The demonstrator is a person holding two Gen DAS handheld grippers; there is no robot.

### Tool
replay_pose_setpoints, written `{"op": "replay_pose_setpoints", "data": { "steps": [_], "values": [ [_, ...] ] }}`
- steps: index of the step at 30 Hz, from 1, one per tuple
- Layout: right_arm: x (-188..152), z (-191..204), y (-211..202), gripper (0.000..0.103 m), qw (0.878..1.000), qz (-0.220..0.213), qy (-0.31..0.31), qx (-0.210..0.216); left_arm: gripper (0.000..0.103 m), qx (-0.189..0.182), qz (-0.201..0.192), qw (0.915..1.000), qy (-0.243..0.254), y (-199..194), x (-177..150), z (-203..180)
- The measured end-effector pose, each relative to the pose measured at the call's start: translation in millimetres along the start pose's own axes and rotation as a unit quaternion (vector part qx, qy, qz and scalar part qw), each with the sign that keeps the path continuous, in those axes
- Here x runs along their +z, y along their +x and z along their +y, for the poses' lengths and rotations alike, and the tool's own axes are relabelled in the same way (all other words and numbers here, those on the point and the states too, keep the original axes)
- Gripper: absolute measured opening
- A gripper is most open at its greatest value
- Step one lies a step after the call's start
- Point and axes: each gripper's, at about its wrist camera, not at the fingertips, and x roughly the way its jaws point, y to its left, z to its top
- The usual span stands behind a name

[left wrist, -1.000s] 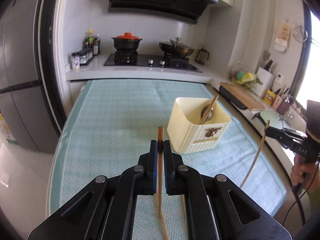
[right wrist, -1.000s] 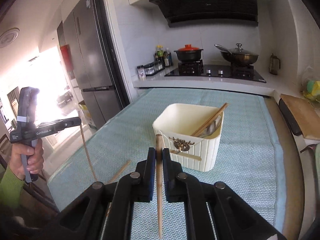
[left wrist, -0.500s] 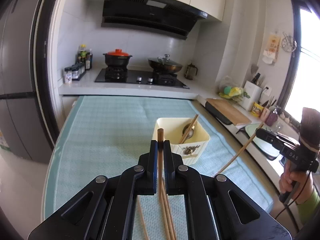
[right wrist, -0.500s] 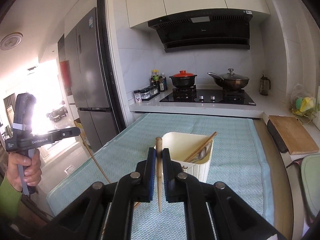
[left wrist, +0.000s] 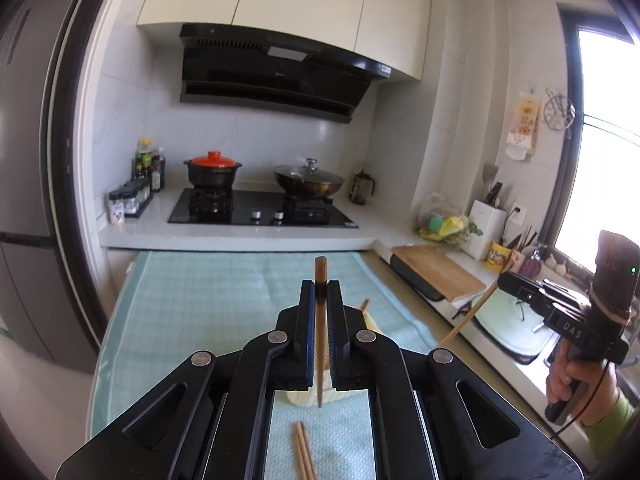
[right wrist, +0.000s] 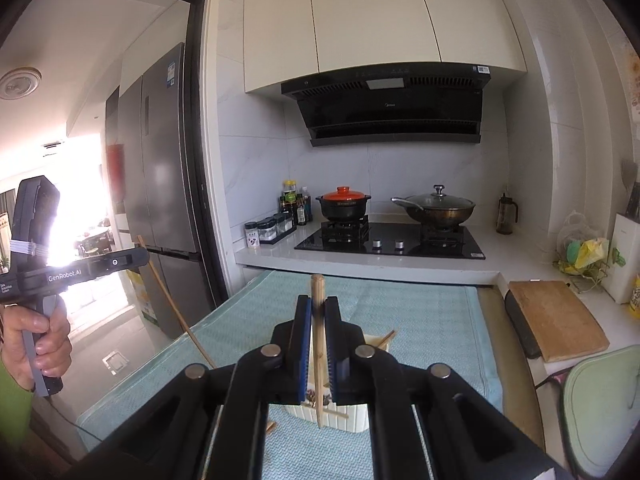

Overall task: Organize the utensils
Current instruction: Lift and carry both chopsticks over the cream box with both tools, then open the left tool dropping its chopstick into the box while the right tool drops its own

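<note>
My left gripper (left wrist: 320, 286) is shut on a wooden chopstick (left wrist: 320, 344) that stands upright between its fingers. My right gripper (right wrist: 317, 304) is shut on a lighter wooden chopstick (right wrist: 318, 356), also upright. Both are raised high above the table. The cream utensil holder (right wrist: 340, 414) sits below, mostly hidden behind the right gripper, with a chopstick (right wrist: 386, 338) sticking out of it. It peeks past the left gripper too (left wrist: 374, 324). Two loose chopsticks (left wrist: 304, 456) lie on the teal mat (left wrist: 208, 308). The right gripper with its chopstick shows in the left view (left wrist: 504, 280), the left in the right view (right wrist: 136, 258).
A stove with a red-lidded pot (left wrist: 213, 170) and a wok (left wrist: 309, 180) stands beyond the table's far edge. A cutting board (left wrist: 438, 272) and counter clutter lie to the right. A fridge (right wrist: 160, 184) and doorway are on the left.
Both grippers have risen and tilted up with their chopsticks. The holder has dropped low in both views and is now mostly hidden behind the fingers.
</note>
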Motion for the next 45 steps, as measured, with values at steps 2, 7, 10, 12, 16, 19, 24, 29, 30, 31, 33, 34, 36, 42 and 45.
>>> {"op": "replay_pose_setpoints", "data": {
  "steps": [2, 7, 10, 12, 16, 19, 24, 29, 30, 31, 33, 34, 36, 42, 45],
  "values": [
    [12, -2, 4, 0.007, 1.000, -0.009, -0.001, -0.004, 0.003, -0.004, -0.006, 1.0000, 0.003, 9, 11, -5],
    [37, 0, 26, 0.007, 0.999, -0.026, -0.016, -0.011, 0.003, 0.006, -0.011, 0.9998, 0.015, 43, 27, -17],
    [44, 0, 51, 0.007, 0.999, -0.023, -0.021, -0.011, 0.003, 0.008, 0.010, 0.9999, 0.010, 70, 27, -17],
    [43, -1, 70, 0.007, 1.000, -0.014, -0.023, -0.011, 0.003, 0.009, 0.027, 0.9996, 0.004, 88, 23, -15],
    [30, -6, 117, 0.007, 1.000, 0.025, -0.014, 0.003, 0.003, 0.011, 0.067, 0.9977, -0.009, 122, 10, -9],
    [16, -7, 150, 0.007, 0.999, 0.047, -0.024, 0.002, 0.003, 0.015, 0.095, 0.9952, -0.018, 145, -1, -2],
    [-13, -13, 209, 0.007, 0.992, 0.124, -0.006, 0.025, 0.003, 0.020, 0.148, 0.9881, -0.036, 180, -20, 10],
    [-32, -17, 251, 0.007, 0.982, 0.185, 0.017, 0.037, 0.004, 0.033, 0.180, 0.9820, -0.049, 204, -28, 19],
    [-33, -19, 258, 0.008, 0.980, 0.195, 0.029, 0.040, 0.004, 0.036, 0.184, 0.9809, -0.052, 208, -28, 20],
    [-33, -22, 263, 0.009, 0.978, 0.202, 0.038, 0.040, 0.006, 0.040, 0.186, 0.9801, -0.056, 210, -28, 22],
    [-28, -26, 263, 0.038, 0.978, 0.198, 0.049, 0.033, 0.022, 0.043, 0.186, 0.9797, -0.062, 206, -26, 25],
    [-23, -28, 257, 0.044, 0.981, 0.186, 0.054, 0.031, 0.028, 0.047, 0.181, 0.9804, -0.063, 202, -24, 27],
    [-16, -32, 238, 0.050, 0.985, 0.160, 0.060, 0.033, 0.055, 0.054, 0.167, 0.9829, -0.057, 183, -22, 27],
    [-23, -22, 169, 0.050, 0.989, 0.145, 0.008, 0.019, 0.073, 0.067, 0.161, 0.9846, -0.010, 110, -41, 24],
    [-51, -11, 126, 0.057, 0.987, 0.154, -0.033, 0.013, 0.079, 0.083, 0.171, 0.9815, 0.024, 64, -70, 23]
  ]
}}
